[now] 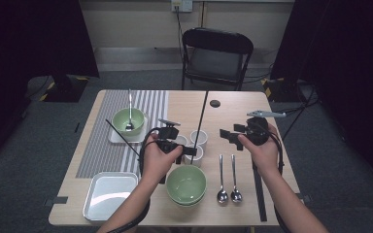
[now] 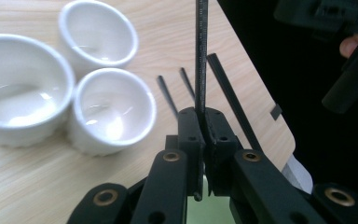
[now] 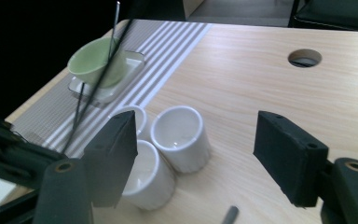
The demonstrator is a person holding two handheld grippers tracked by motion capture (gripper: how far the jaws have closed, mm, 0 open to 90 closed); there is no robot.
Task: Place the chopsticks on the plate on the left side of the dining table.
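Note:
My left gripper (image 1: 190, 150) (image 2: 204, 122) is shut on a thin black stick (image 1: 201, 121) (image 2: 201, 51) that rises up and away from its jaws over the table. It hovers just in front of three white cups (image 1: 198, 137) (image 2: 112, 109) (image 3: 181, 137) that stand together mid-table. My right gripper (image 1: 227, 135) (image 3: 198, 145) hangs to the right of the cups, open, with nothing between its pads. The right gripper view also catches the stick (image 3: 98, 79) slanting across a green bowl (image 3: 95, 60).
A green bowl (image 1: 127, 120) with a spoon in it sits on a white square plate (image 1: 119, 137) on the striped mat. Stacked green bowls (image 1: 186, 184), two spoons (image 1: 222, 179) and a white tray (image 1: 108, 194) lie near the front edge. A black strip (image 1: 257, 187) lies at the right.

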